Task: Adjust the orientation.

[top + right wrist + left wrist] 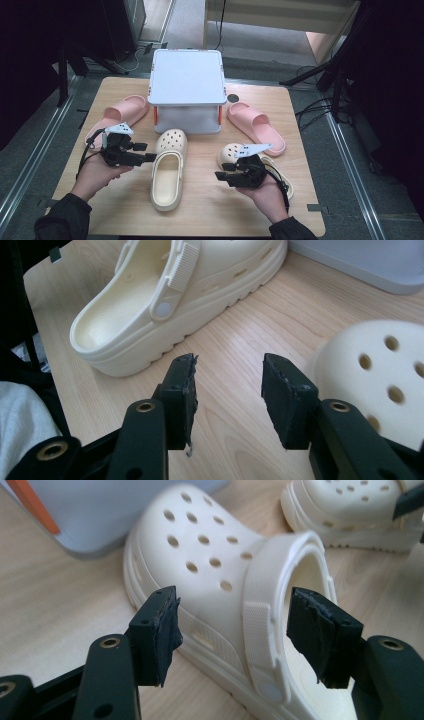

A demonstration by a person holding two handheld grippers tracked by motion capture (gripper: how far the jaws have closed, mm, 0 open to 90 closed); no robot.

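Two cream clogs lie on the wooden table [210, 212]. The left clog [167, 172] points its toe at the back. My left gripper [145, 152] sits just at that clog's left side. In the left gripper view the left gripper [237, 635] is open, and the left clog's [210, 555] heel strap shows in the gap beyond the pads, untouched. The right clog [231, 150] lies partly under my right hand. My right gripper [223, 178] hovers between the two clogs; the right gripper [227, 385] is open over bare wood, with the left clog [150, 305] ahead and the right clog's toe [375, 370] beside it.
A pale grey box [187, 80] with orange clips stands at the back middle. A pink slide [117, 117] lies left of it and another pink slide [255, 127] right of it. The table's front edge is close to my forearms.
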